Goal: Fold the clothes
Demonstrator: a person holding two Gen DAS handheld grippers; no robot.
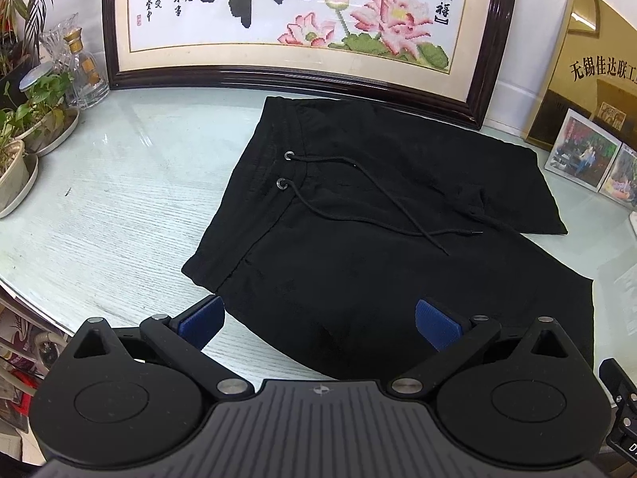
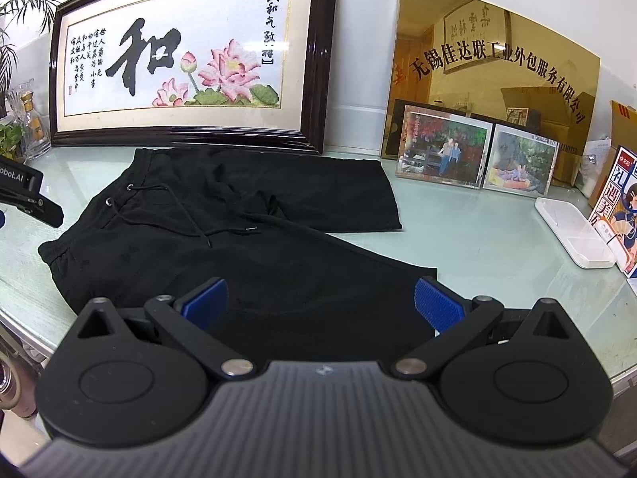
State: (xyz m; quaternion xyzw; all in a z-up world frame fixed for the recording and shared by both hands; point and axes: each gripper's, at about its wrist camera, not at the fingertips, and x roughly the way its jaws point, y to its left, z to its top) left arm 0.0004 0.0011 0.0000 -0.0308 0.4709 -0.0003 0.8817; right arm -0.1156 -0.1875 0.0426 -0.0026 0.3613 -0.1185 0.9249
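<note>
While the black shorts (image 1: 358, 215) lie spread flat on the table (image 1: 119, 207), both grippers (left (image 1: 318, 324), right (image 2: 320, 304)) hover released, grasping nothing. Fabric looks light and limp; pinch hems or waistband corners, avoiding the loose drawstring (image 1: 382, 207).

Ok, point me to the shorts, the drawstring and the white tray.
shorts (image 1: 358, 298), left wrist view, near leg panel.
drawstring (image 1: 330, 159), left wrist view, cord beside the upper eyelet.
white tray (image 2: 573, 235), right wrist view, flat top.

Framed embroidery (image 1: 278, 20) top cut off by left wrist view's edge. Gold plaque (image 1: 597, 71) runs off the right edge there. Shorts' (image 2: 239, 247) near hem hidden behind right gripper (image 2: 320, 304) body.
</note>
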